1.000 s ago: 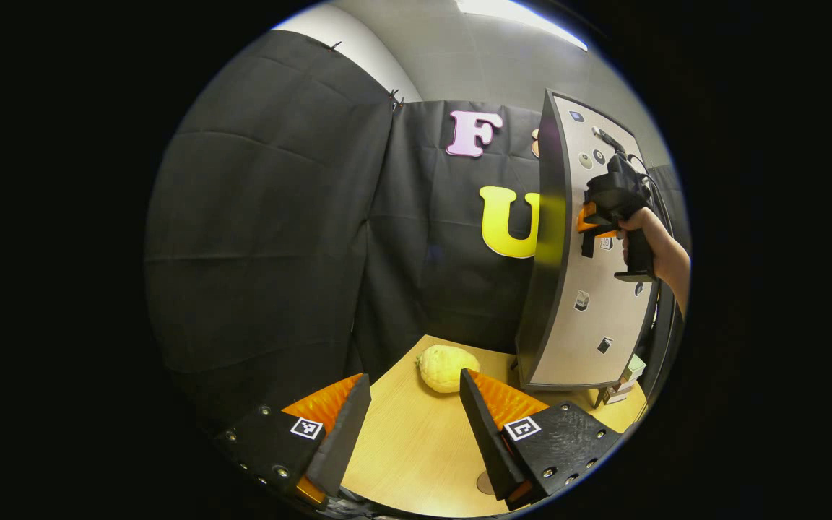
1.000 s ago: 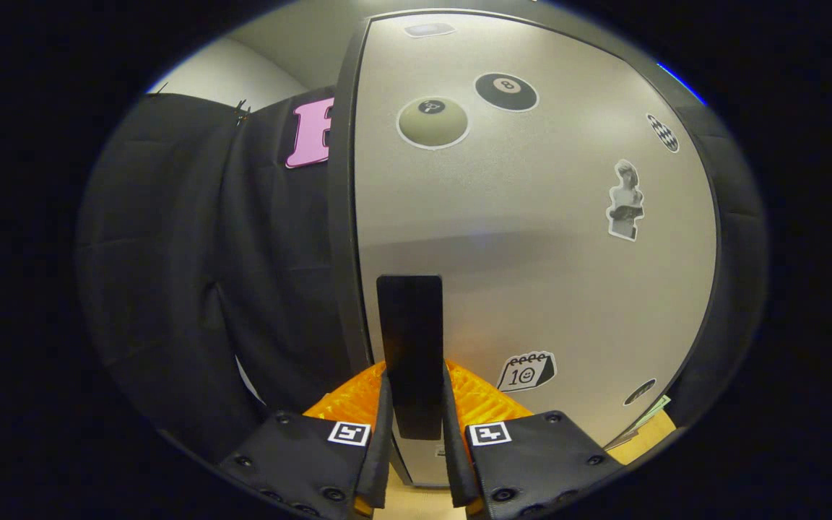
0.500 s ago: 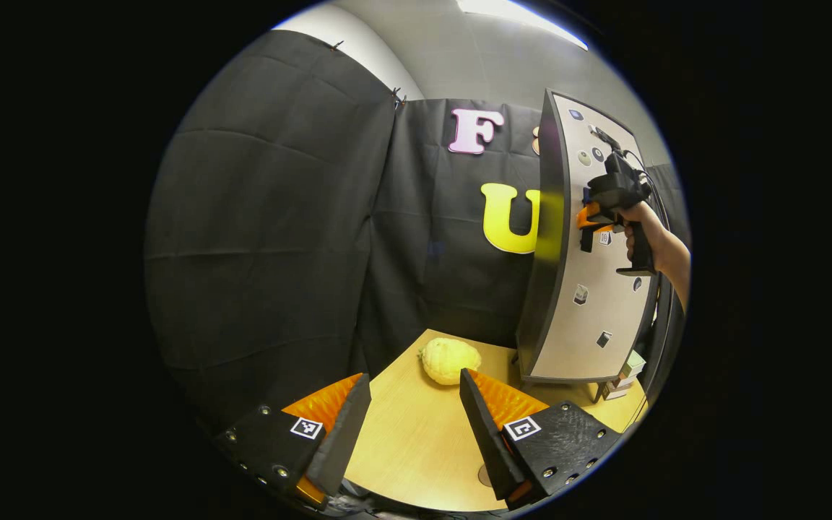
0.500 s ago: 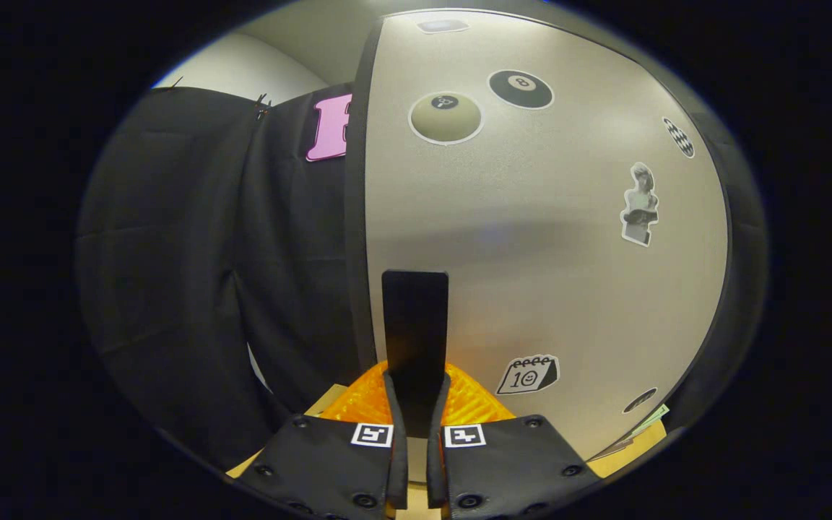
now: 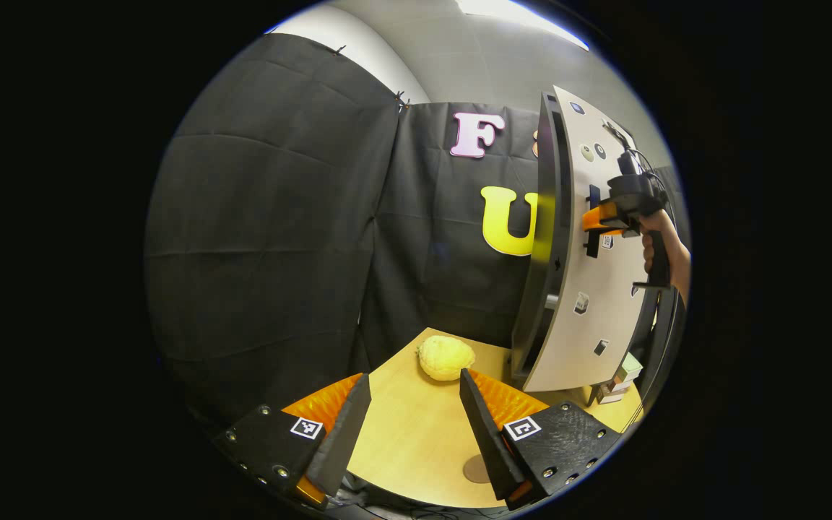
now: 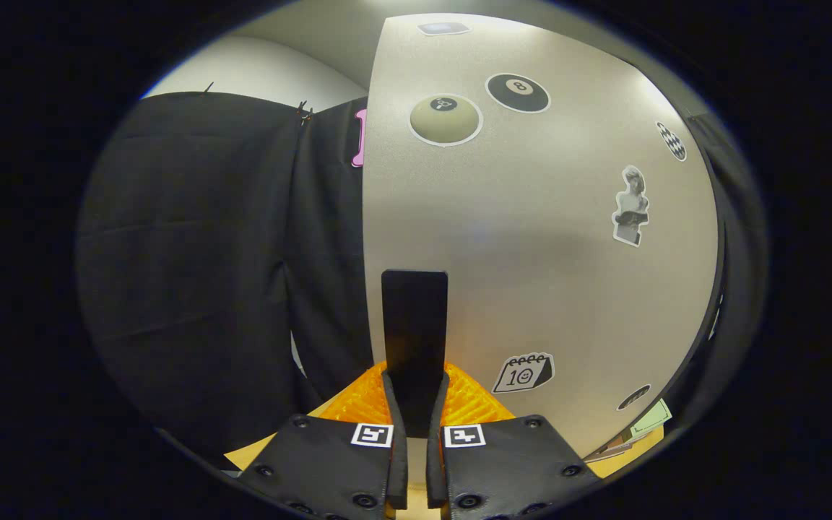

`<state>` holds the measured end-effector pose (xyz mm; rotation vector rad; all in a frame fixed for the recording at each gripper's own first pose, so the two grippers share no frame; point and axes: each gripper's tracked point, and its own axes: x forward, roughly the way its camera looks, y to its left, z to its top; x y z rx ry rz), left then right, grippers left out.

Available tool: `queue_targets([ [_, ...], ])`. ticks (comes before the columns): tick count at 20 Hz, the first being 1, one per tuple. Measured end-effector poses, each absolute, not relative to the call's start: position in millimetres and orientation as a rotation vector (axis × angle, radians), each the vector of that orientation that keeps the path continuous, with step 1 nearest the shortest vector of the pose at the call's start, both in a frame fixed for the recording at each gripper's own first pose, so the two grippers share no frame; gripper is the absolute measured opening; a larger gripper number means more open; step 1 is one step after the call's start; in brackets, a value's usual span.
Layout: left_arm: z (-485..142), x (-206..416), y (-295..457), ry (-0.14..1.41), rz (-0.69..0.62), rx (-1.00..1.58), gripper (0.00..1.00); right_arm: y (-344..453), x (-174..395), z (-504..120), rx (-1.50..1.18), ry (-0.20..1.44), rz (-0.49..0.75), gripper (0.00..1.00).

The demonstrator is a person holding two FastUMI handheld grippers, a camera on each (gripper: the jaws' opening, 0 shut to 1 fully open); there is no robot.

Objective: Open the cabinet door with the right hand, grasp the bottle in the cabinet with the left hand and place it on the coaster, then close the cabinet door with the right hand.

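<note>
Swinging the cabinet door out by its handle

Clamping the door handle (image 6: pixel 414 339), the right gripper (image 6: pixel 414 448) has both fingers pressed on the dark upright bar, one on each side, at the lower centre of the right gripper view. The bar's long axis runs vertically, and it stands close to the free edge of the pale, sticker-covered cabinet door (image 6: pixel 546 238), so the pull comes from the side farthest from the hinge.

In the left gripper view the same door (image 5: pixel 589 303) sits at the right of the frame, ajar, with a dark gap between it and the cabinet body (image 5: pixel 547 238). The right gripper (image 5: pixel 600 217) and the hand (image 5: pixel 665 253) holding it reach in from the far right edge, at mid-height of the door.

The left gripper (image 5: pixel 410 419) hangs low at the bottom centre, fingers spread wide with nothing between them, above the wooden bench (image 5: pixel 416 448). A round coaster (image 5: pixel 477 469) lies on the bench just beside its right finger, and a yellow knobbly lump (image 5: pixel 445 357) rests farther back.

The bottle is hidden behind the door; the interior is too dark to tell. The opening faces the left gripper's side, so I judge the door needs to swing wider before that gripper can enter.
</note>
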<state>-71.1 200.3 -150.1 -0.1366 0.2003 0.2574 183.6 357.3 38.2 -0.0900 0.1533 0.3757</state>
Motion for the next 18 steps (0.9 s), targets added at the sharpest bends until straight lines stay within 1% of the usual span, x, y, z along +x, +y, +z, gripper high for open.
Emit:
queue_targets([
  [1,-147,-77,192,0.203,0.260,-0.142,0.72,356,182,38,-0.089,0.157,0.391,0.10],
  [2,-143,-85,186,0.202,0.266,-0.145,0.72,354,181,38,-0.086,0.156,0.405,0.12],
  [4,-135,-103,173,0.198,0.277,-0.151,0.72,352,177,38,-0.079,0.161,0.430,0.12],
  [10,-142,-155,132,0.247,0.299,-0.129,0.72,339,171,40,-0.066,0.151,0.475,0.12],
  [15,-151,-190,81,0.272,0.252,-0.123,0.72,328,167,42,-0.051,0.127,0.475,0.12],
  [16,-152,-194,72,0.273,0.240,-0.118,0.72,325,165,42,-0.046,0.121,0.475,0.10],
  [18,-149,-195,57,0.256,0.210,-0.114,0.72,319,161,43,-0.035,0.106,0.470,0.09],
])
